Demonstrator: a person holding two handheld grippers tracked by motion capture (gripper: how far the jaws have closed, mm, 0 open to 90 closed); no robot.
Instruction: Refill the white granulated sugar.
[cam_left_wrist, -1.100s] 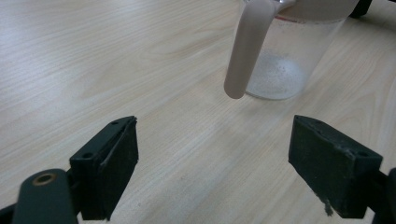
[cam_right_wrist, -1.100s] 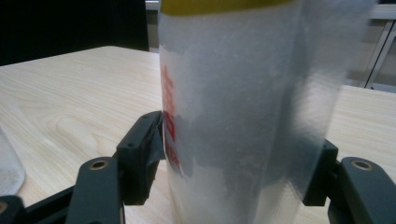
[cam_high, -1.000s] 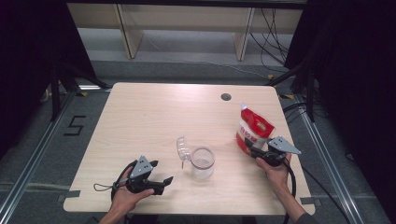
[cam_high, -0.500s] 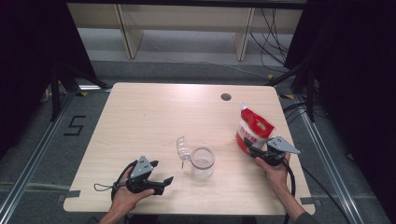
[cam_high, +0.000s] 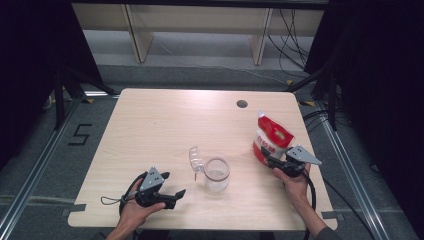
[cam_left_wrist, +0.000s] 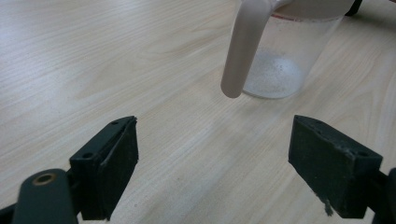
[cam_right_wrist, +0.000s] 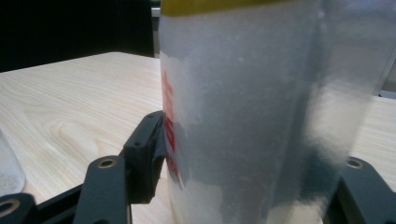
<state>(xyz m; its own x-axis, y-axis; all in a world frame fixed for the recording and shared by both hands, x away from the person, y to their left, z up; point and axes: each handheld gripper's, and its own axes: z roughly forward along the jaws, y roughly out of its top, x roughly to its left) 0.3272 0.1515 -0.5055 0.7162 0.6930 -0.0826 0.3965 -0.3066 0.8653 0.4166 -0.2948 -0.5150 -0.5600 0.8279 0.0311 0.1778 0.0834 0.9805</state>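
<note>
Your right gripper (cam_high: 270, 161) sits at the near right of the table (cam_high: 165, 120), its jaws one on each side of the lower part of the red-and-white pouch (cam_high: 271, 138); they have just been closing a little. In the right gripper view the left jaw lies against the pouch (cam_right_wrist: 243, 116) wall by the red print, the right jaw is mostly hidden behind the pouch's other edge, and whether the pads already press cannot be told for certain, though the pouch stands upright between them with white contents showing through its clear panel. Just to that gripper's left in the high view, near but apart, stands the clear measuring cup (cam_high: 217, 173), upright, with a thin layer of white grains on its bottom and its handle (cam_high: 196, 161) turned away from the pouch. Farther left again, your left gripper (cam_high: 172, 196) rests low at the near left of the table, jaws spread wide with nothing between them; in the left gripper view the bare table (cam_left_wrist: 93, 70) lies under the jaws and the measuring cup (cam_left_wrist: 285, 56) stands ahead of them, its pale handle (cam_left_wrist: 243, 51) hanging toward you, clear of both pads. Beyond everything, near the far edge, a dark round hole (cam_high: 242, 104) marks the tabletop.
</note>
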